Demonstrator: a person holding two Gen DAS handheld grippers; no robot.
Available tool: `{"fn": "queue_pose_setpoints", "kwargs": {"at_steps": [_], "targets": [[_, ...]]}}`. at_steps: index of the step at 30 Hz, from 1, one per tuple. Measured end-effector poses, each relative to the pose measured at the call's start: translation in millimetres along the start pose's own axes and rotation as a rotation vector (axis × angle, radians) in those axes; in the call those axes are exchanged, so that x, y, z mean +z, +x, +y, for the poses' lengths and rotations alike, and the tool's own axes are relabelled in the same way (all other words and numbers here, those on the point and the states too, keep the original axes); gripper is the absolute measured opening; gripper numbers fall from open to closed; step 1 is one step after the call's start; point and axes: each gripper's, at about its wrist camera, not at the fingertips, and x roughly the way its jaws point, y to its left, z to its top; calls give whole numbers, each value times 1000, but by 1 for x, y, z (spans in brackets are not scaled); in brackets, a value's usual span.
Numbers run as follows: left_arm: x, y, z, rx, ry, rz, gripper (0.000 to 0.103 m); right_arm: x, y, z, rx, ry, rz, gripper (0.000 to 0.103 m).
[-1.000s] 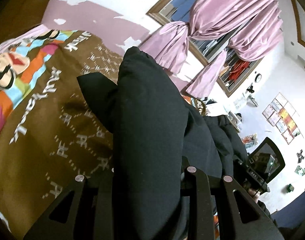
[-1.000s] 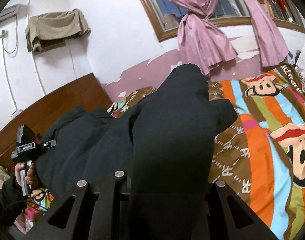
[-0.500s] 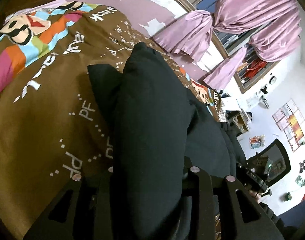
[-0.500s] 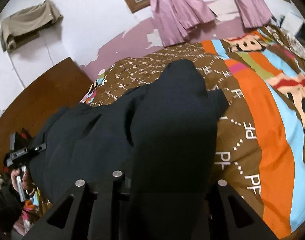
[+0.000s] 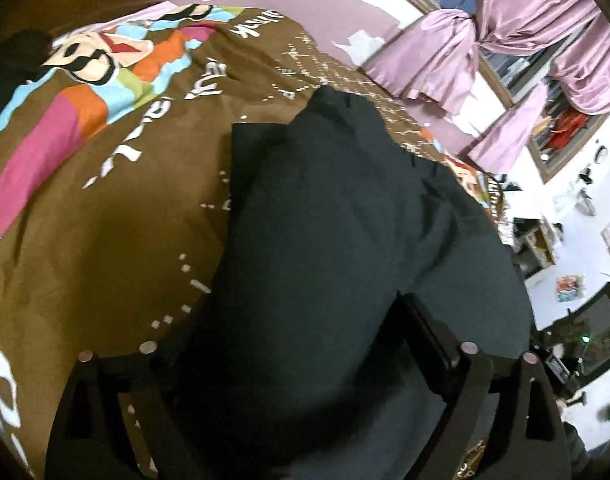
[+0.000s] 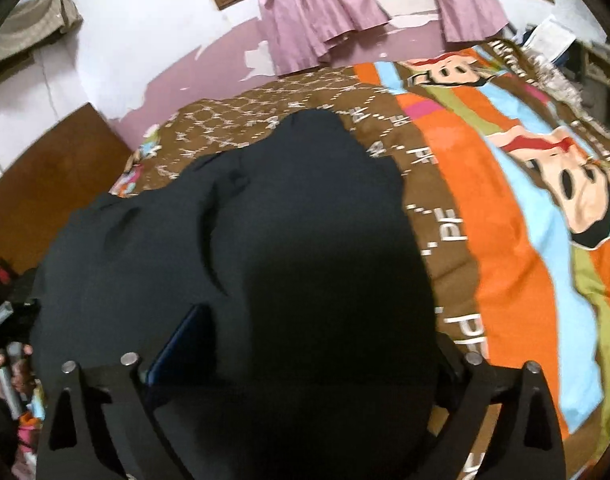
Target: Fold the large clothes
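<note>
A large black garment (image 5: 345, 240) lies draped over both grippers and down onto the bed; it also fills the right wrist view (image 6: 285, 240). My left gripper (image 5: 305, 360) has its jaws spread wide with the black cloth bunched loosely between them. My right gripper (image 6: 293, 360) stands the same, jaws wide apart with cloth lying over and between them. The fingertips are hidden under the cloth. The other hand-held gripper shows at the right edge of the left wrist view (image 5: 561, 364) and at the left edge of the right wrist view (image 6: 5, 320).
The bed carries a brown blanket with white letters and bright cartoon stripes (image 5: 85, 160), also seen in the right wrist view (image 6: 525, 220). A wooden headboard (image 6: 45, 172), a pink-and-white wall, pink curtains (image 5: 505, 40) and a window stand behind. A black chair (image 5: 601, 332) stands at right.
Both grippers have tipped down toward the bed and their jaws have opened wide. The black garment has sunk lower and spread over the blanket.
</note>
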Motion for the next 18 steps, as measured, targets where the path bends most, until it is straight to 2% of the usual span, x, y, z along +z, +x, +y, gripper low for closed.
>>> {"fn": "queue_pose_setpoints", "kwargs": {"at_steps": [3, 10, 13, 18], "targets": [[-4, -5, -5, 66, 3, -27, 95, 1, -8, -2, -33, 4, -23, 103], [-19, -25, -29, 190, 79, -171, 101, -2, -30, -2, -92, 45, -101, 103], [-23, -34, -39, 205, 95, -242, 102, -2, -39, 2, -106, 49, -143, 103], [-24, -38, -59, 233, 148, -302, 102, -1, -48, 14, -114, 17, -194, 103]]}}
